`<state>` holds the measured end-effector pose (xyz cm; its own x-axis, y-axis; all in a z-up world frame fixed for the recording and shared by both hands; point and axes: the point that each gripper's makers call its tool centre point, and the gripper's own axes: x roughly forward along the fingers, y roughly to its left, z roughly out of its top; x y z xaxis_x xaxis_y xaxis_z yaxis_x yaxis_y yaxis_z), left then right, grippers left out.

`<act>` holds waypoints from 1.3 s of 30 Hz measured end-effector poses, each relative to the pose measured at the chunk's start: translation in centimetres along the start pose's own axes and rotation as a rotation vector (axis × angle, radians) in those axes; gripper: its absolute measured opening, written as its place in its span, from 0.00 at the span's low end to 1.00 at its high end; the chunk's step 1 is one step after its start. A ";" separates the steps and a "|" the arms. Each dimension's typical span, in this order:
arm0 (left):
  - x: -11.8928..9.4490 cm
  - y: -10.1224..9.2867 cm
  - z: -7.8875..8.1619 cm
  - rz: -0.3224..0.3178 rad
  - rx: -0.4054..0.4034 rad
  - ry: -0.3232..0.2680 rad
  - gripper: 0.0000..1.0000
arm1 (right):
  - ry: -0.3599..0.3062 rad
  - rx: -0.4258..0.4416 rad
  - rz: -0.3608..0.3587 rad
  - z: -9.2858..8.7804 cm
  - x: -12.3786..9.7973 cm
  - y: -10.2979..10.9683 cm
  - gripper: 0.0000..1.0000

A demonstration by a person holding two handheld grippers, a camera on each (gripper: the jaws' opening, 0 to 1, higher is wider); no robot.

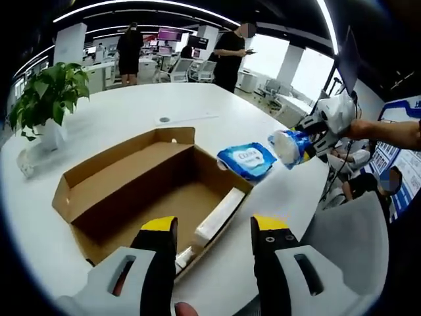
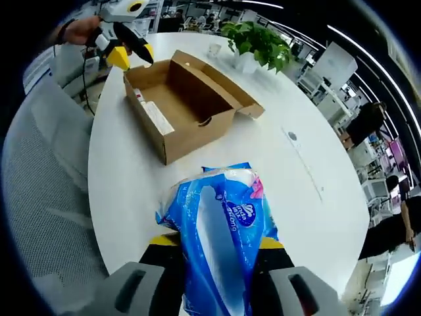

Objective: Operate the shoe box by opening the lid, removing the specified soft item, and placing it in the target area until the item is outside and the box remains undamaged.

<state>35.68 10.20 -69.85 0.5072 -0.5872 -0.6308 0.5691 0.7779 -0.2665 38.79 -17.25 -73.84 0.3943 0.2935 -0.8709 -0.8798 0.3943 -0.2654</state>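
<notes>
Step in hand looks like placing: soft pack out of the box, held over the table, needs setting down well clear of the box edge, low and flat, release only on contact.

Left gripper [image 1: 214, 237]: jaws apart, holding nothing, hovering at the near edge of the open shoe box [image 1: 145, 187]. Box lid flap [image 1: 118, 155] folded back on the far side. Inside: a long white strip-like item [image 1: 220, 214] along the right wall, identity unclear; floor otherwise bare.

Right of the box, a blue wipes pack [image 1: 248, 160] lies on the white table [image 1: 131, 105].

Right gripper [image 2: 217, 253]: jaws clamped on a blue soft pack [image 2: 217, 224], above the table, apart from the box.
</notes>
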 end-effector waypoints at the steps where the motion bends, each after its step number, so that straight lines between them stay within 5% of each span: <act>1: 0.1 0.0 0.0 0.000 0.000 0.003 0.45 | 0.005 0.008 0.000 -0.6 -0.1 -0.1 0.34; 16: 1.0 -0.4 -0.5 0.012 -0.003 0.031 0.46 | 0.063 0.043 0.005 -6.5 -0.3 -1.2 0.34; 32: 0.6 -0.4 -1.7 0.042 -0.036 0.035 0.47 | 0.127 -0.017 0.016 -10.4 0.5 -3.6 0.34; 39: 0.1 0.0 -2.0 0.068 -0.055 0.034 0.47 | 0.134 -0.040 0.023 -10.7 1.3 -5.2 0.34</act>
<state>34.45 10.55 -71.34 0.5208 -0.5252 -0.6730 0.4974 0.8274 -0.2607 41.00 -28.24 -78.03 0.3375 0.1816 -0.9236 -0.8991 0.3528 -0.2592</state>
